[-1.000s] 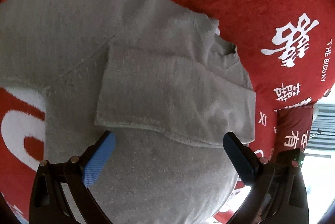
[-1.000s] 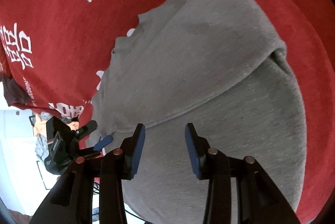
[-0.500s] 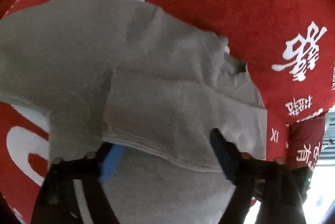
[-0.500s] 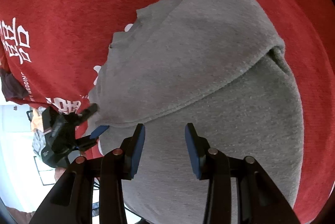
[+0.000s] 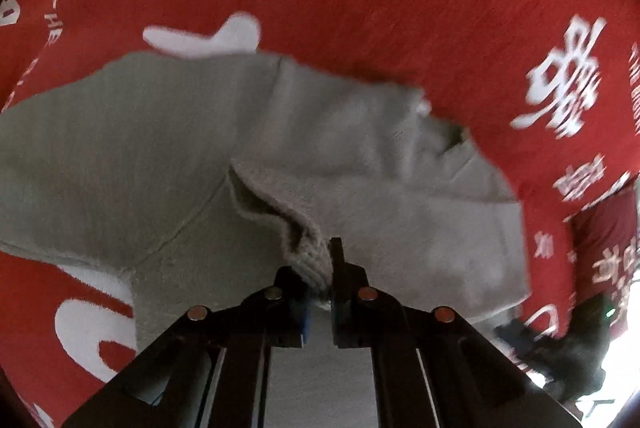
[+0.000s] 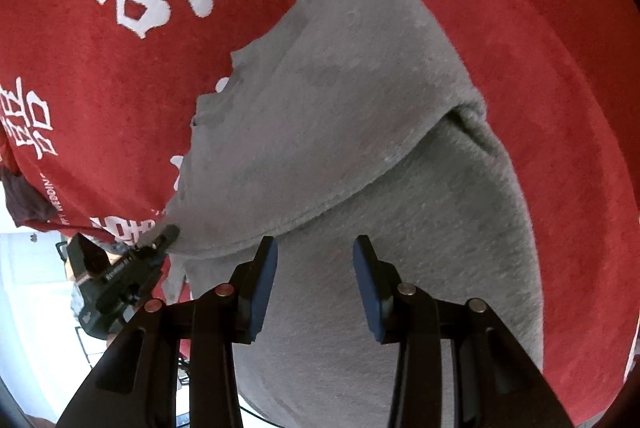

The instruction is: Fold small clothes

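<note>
the left gripper [image 5: 320,268] is clamped tight on the sleeve cuff [image 5: 308,256] of the grey sweater [image 6: 360,148], which lies on the red cloth [image 6: 120,88]; the right gripper [image 6: 315,268] hovers part-open above it, holding nothing.

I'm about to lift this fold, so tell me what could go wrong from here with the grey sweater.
1. The left gripper pinches only a bunched bit of the sleeve cuff, so it may slip out or drag extra layers when lifted.
2. The right gripper is open above the grey sweater and holds nothing, so a one-sided pull could skew the fold.
3. The sweater overhangs the red blanket edge and might slide off.
</note>
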A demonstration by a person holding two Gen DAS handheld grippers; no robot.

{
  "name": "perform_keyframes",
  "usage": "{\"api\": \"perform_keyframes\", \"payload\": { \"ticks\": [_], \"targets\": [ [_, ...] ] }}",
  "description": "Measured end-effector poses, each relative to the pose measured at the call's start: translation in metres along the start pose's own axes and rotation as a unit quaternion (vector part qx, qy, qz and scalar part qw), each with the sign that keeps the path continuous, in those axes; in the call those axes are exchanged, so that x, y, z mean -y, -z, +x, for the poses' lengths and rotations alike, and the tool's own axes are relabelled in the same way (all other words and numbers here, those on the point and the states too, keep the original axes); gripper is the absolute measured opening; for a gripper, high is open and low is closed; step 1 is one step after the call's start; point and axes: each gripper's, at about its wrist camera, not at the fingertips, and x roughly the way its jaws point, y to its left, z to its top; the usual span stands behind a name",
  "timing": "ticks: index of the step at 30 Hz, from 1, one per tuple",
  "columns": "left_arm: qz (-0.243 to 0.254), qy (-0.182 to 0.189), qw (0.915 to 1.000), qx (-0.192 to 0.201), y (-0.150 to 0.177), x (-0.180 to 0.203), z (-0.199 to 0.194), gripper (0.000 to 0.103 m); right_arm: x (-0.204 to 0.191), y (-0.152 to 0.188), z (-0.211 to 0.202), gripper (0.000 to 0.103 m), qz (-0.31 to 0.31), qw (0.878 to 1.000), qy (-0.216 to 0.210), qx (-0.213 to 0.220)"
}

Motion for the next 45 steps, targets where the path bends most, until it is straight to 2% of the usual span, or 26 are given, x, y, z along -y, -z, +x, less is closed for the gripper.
{"api": "perform_keyframes", "payload": {
  "ticks": [1, 4, 6, 7, 9, 10, 11, 14, 15, 16, 17, 21, 24, 27, 28, 31, 33, 36, 39, 41, 43, 45],
  "targets": [
    [0.000, -0.005, 0.9999, -0.010, 0.002, -0.004, 0.006, 0.008, 0.002, -0.001, 0.001, 0.043, 0.003, 1.000, 0.001, 0.001],
    [-0.013, 0.016, 0.9997, -0.011, 0.006, -0.013, 0.008, 0.008, 0.007, -0.002, 0.000, 0.043, 0.014, 1.000, -0.001, 0.006],
    [-0.009, 0.011, 0.9996, -0.026, 0.006, -0.014, 0.005, 0.015, 0.006, -0.003, -0.004, 0.043, 0.004, 1.000, 0.006, 0.014],
    [-0.004, 0.005, 0.9996, -0.029, 0.007, -0.013, 0.003, 0.025, 0.006, -0.004, -0.007, 0.043, 0.000, 1.000, 0.010, 0.018],
    [0.018, -0.025, 0.9992, -0.025, 0.008, -0.009, -0.005, 0.052, 0.009, -0.009, -0.012, 0.043, 0.007, 1.000, 0.015, 0.025],
    [0.026, -0.052, 0.9982, -0.017, 0.009, -0.008, -0.012, 0.078, 0.014, -0.013, -0.015, 0.043, 0.021, 0.999, 0.021, 0.031],
    [0.028, -0.065, 0.9975, -0.010, 0.009, -0.009, -0.016, 0.087, 0.019, -0.017, -0.017, 0.043, 0.034, 0.999, 0.021, 0.037],
    [0.020, -0.070, 0.9973, -0.009, 0.012, -0.014, -0.026, 0.087, 0.030, -0.029, -0.020, 0.043, 0.068, 0.996, 0.025, 0.050],
    [0.016, -0.073, 0.9971, -0.014, 0.013, -0.016, -0.027, 0.087, 0.031, -0.034, -0.021, 0.039, 0.068, 0.996, 0.026, 0.054],
    [0.016, -0.078, 0.9967, -0.016, 0.013, -0.017, -0.027, 0.087, 0.028, -0.036, -0.023, 0.030, 0.061, 0.996, 0.028, 0.057],
    [0.020, -0.085, 0.9960, -0.018, 0.015, -0.017, -0.027, 0.087, 0.025, -0.037, -0.024, 0.009, 0.052, 0.996, 0.036, 0.060],
    [0.033, -0.131, 0.9901, -0.039, 0.029, -0.023, -0.021, 0.087, 0.027, -0.039, -0.024, 0.009, 0.038, 0.992, 0.102, 0.060],
    [0.020, -0.136, 0.9889, -0.055, 0.039, -0.030, -0.019, 0.087, 0.041, -0.035, -0.030, 0.007, 0.062, 0.992, 0.091, 0.068],
    [0.017, -0.140, 0.9883, -0.057, 0.046, -0.031, -0.023, 0.087, 0.042, -0.030, -0.045, 0.014, 0.061, 0.990, 0.104, 0.073],
    [0.015, -0.141, 0.9883, -0.056, 0.049, -0.031, -0.025, 0.087, 0.042, -0.031, -0.050, 0.015, 0.057, 0.990, 0.098, 0.080],
    [0.011, -0.138, 0.9894, -0.044, 0.054, -0.025, -0.030, 0.087, 0.055, -0.035, -0.057, 0.018, 0.085, 0.993, 0.028, 0.076],
    [0.009, -0.137, 0.9900, -0.033, 0.053, -0.017, -0.029, 0.087, 0.067, -0.039, -0.051, 0.024, 0.121, 0.991, -0.010, 0.059],
    [-0.001, -0.129, 0.9913, -0.027, 0.049, -0.006, -0.022, 0.087, 0.076, -0.040, -0.042, 0.026, 0.145, 0.986, -0.050, 0.057],
    [0.006, -0.133, 0.9907, -0.029, 0.044, 0.005, -0.010, 0.087, 0.082, -0.042, -0.033, 0.026, 0.171, 0.980, -0.073, 0.066],
    [0.021, -0.144, 0.9889, -0.031, 0.045, 0.015, -0.001, 0.087, 0.084, -0.042, -0.040, 0.025, 0.178, 0.976, -0.082, 0.093],
    [0.032, -0.151, 0.9874, -0.034, 0.042, 0.019, 0.002, 0.087, 0.090, -0.044, -0.053, 0.022, 0.183, 0.971, -0.078, 0.130],
    [0.054, -0.173, 0.9831, -0.029, 0.047, 0.025, 0.008, 0.087, 0.107, -0.049, -0.058, 0.022, 0.214, 0.965, -0.070, 0.137]
  ]
}}
